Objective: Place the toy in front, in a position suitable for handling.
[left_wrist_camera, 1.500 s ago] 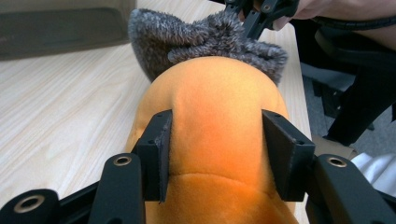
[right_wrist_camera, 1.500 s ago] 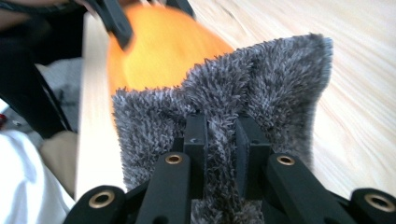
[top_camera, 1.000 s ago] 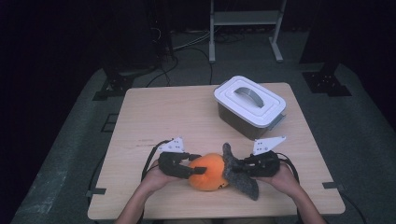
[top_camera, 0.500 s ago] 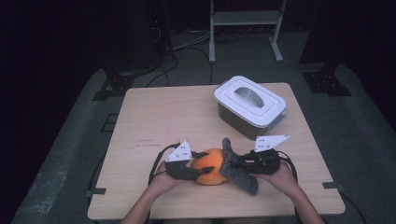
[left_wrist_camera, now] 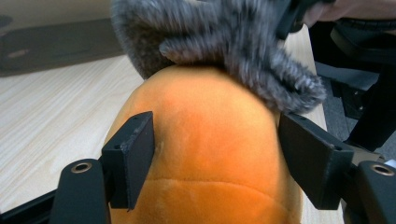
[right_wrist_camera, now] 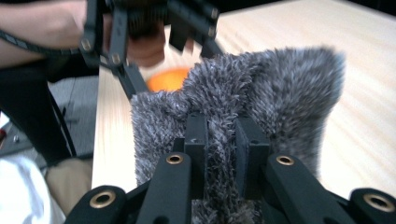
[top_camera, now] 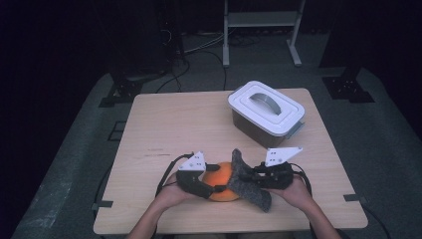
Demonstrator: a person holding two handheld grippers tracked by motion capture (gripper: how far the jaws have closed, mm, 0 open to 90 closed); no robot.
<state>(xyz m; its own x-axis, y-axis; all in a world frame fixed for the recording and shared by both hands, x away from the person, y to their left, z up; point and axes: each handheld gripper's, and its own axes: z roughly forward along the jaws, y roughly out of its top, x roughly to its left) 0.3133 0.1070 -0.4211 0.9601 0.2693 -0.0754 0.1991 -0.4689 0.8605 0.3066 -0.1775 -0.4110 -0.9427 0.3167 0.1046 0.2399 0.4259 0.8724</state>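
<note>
The table is big and made of light wood. At its far right side sits a box with a white lid and a grey handle. The lid is on.

At the near edge, in the middle, lies a soft orange toy. A fuzzy grey cloth is draped over its right side and hangs down toward the near edge.

The left gripper comes in from the left. Its jaws stand wide, one on each side of the orange toy, touching or almost touching it, so I think it is starting to hold it, not squeezing hard. The right gripper comes in from the right. Its jaws are pinched narrow on a fold of the grey cloth.

I think the work is in its early part. Both things are grabbed, but the cloth is not yet off the toy, and nothing has gone into the box.

I cannot read any words or labels anywhere.
</note>
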